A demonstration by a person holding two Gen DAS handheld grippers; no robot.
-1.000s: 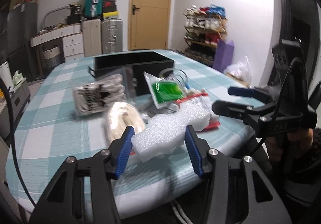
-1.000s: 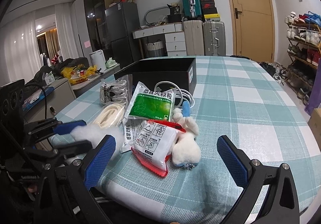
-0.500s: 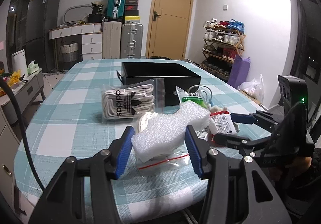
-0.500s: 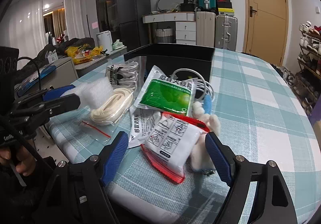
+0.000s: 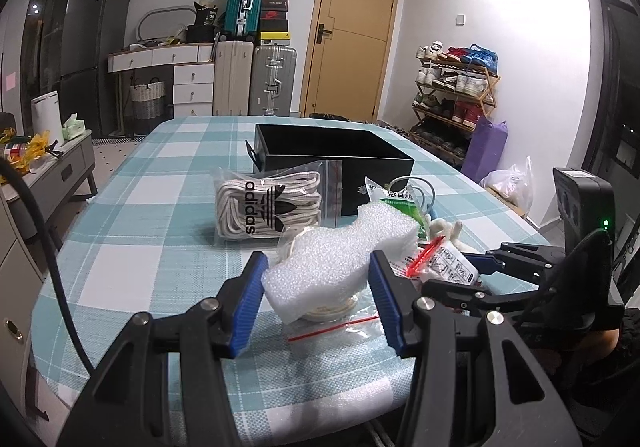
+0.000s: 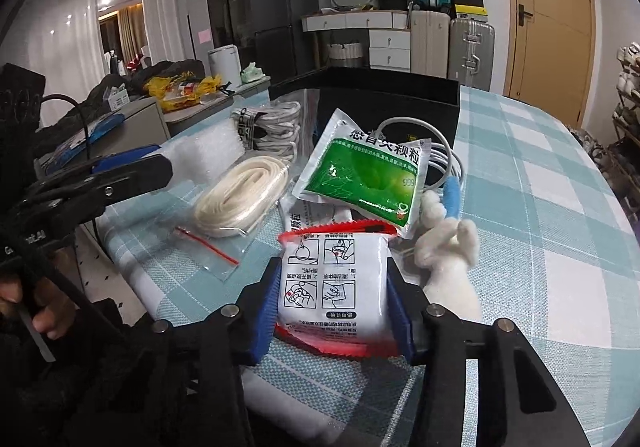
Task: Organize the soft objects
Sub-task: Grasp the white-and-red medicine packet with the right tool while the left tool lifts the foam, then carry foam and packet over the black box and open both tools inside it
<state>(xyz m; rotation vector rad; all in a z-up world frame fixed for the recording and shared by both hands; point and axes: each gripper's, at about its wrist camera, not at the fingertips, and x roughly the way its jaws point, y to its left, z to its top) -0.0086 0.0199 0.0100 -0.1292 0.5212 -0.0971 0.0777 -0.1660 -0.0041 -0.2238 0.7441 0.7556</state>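
Observation:
My left gripper (image 5: 318, 301) is shut on a white foam block (image 5: 340, 261) and holds it above the near end of the table. My right gripper (image 6: 332, 311) is shut on a white pouch with a red edge (image 6: 334, 281) lying on the checked cloth; the pouch also shows in the left wrist view (image 5: 448, 267). Behind it lie a green sachet (image 6: 364, 171), a bagged coil of white rope (image 6: 240, 199), a bag of adidas laces (image 5: 268, 205), a white plush toy (image 6: 448, 251) and a grey cable (image 6: 436, 163). A black open box (image 5: 332, 151) stands further back.
The table with a teal checked cloth (image 5: 160, 207) ends just in front of both grippers. A shoe rack (image 5: 456, 95) stands at the right, suitcases (image 5: 256, 79) and a door (image 5: 352, 31) at the back, a low grey cabinet (image 5: 52, 167) at the left.
My right gripper has moved in and closed on the white pouch with the red edge. My left gripper has lifted and swung left with the foam block still in it.

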